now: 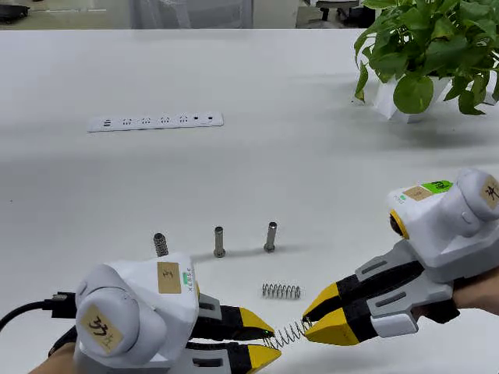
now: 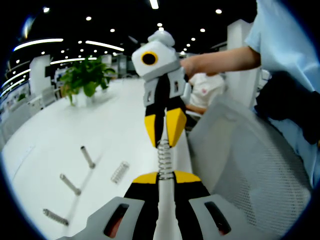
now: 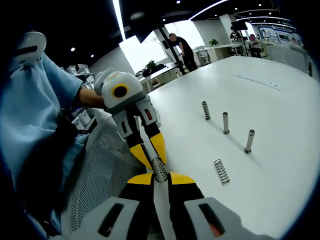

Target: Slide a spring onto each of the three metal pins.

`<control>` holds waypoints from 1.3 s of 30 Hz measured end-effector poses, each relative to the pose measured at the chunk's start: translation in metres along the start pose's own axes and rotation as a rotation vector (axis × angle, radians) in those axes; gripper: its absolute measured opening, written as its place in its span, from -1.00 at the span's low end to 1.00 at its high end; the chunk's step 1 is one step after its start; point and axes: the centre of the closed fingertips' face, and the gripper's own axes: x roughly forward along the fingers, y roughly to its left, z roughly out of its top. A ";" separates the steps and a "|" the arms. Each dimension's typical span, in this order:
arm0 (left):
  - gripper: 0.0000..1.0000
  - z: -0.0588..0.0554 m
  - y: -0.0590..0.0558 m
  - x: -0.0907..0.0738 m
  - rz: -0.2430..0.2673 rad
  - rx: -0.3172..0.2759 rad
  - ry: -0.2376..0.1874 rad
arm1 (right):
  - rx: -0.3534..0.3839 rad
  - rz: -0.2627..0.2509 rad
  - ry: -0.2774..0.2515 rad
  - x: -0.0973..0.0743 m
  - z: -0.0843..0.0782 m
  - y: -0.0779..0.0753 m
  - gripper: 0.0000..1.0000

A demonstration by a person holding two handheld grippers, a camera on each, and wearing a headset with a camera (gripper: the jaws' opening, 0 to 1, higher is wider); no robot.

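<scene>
Three metal pins stand upright in a row on the white table [image 1: 312, 156]. From the left, the left pin [image 1: 159, 236] already carries a fitted spring [image 1: 161, 248], while the middle pin [image 1: 219, 241] and the right pin [image 1: 270, 236] are bare. A loose spring [image 1: 281, 291] lies flat on the table just in front of the right pin.

Nearer me, my left gripper [image 1: 271, 341] sits at the lower left, its jaws pressed together on one end of the held spring [image 1: 287, 333] — the coil bridges across to my right gripper [image 1: 309, 327], whose jaws pinch the other end. In both gripper views I see that spring running from my own yellow tips into the opposite pair.

Farther back, a power strip [image 1: 156, 121] lies to the left — a potted plant [image 1: 425, 47] stands at the far right.
</scene>
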 end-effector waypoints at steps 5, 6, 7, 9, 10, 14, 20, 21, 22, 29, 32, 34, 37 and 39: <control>-0.81 -0.001 0.001 -0.001 0.007 -0.008 0.004 | -0.015 -0.012 0.000 0.001 0.003 0.000 -0.75; -0.81 -0.001 0.002 -0.001 0.009 -0.008 0.004 | -0.030 -0.018 0.006 0.001 0.004 0.000 -0.75; -0.81 -0.001 0.002 -0.001 0.011 -0.009 0.005 | -0.038 -0.022 0.010 0.001 0.005 0.000 -0.75; -0.81 -0.001 0.002 -0.001 0.014 -0.013 0.004 | -0.056 -0.028 0.016 0.002 0.008 0.003 -0.75; -0.81 -0.001 0.002 -0.001 0.015 -0.015 0.003 | -0.069 -0.034 0.019 0.001 0.009 0.003 -0.75; -0.81 0.002 0.004 -0.001 0.026 -0.017 -0.002 | -0.120 -0.063 0.047 -0.001 0.013 0.002 -0.75; -0.81 0.003 0.006 0.001 0.033 -0.039 -0.008 | -0.187 -0.097 0.095 -0.001 0.020 0.006 -0.75; -0.81 0.003 0.006 0.002 0.035 -0.044 -0.009 | -0.204 -0.101 0.103 0.000 0.021 0.006 -0.75; -0.81 0.003 0.006 0.002 0.034 -0.046 -0.009 | -0.214 -0.103 0.106 0.000 0.022 0.007 -0.75; -0.81 0.004 0.006 0.006 0.028 -0.064 -0.005 | -0.280 -0.117 0.151 0.004 0.026 0.011 -0.75; -0.81 0.004 0.006 0.007 0.026 -0.068 -0.004 | -0.300 -0.114 0.158 0.006 0.029 0.013 -0.76; -0.81 0.004 0.005 0.008 0.024 -0.069 -0.006 | -0.310 -0.112 0.162 0.008 0.031 0.014 -0.76; -0.81 0.005 0.005 0.009 0.023 -0.072 -0.008 | -0.325 -0.108 0.167 0.010 0.033 0.015 -0.76; -0.81 0.005 0.005 0.009 0.024 -0.072 -0.009 | -0.329 -0.107 0.171 0.010 0.033 0.015 -0.76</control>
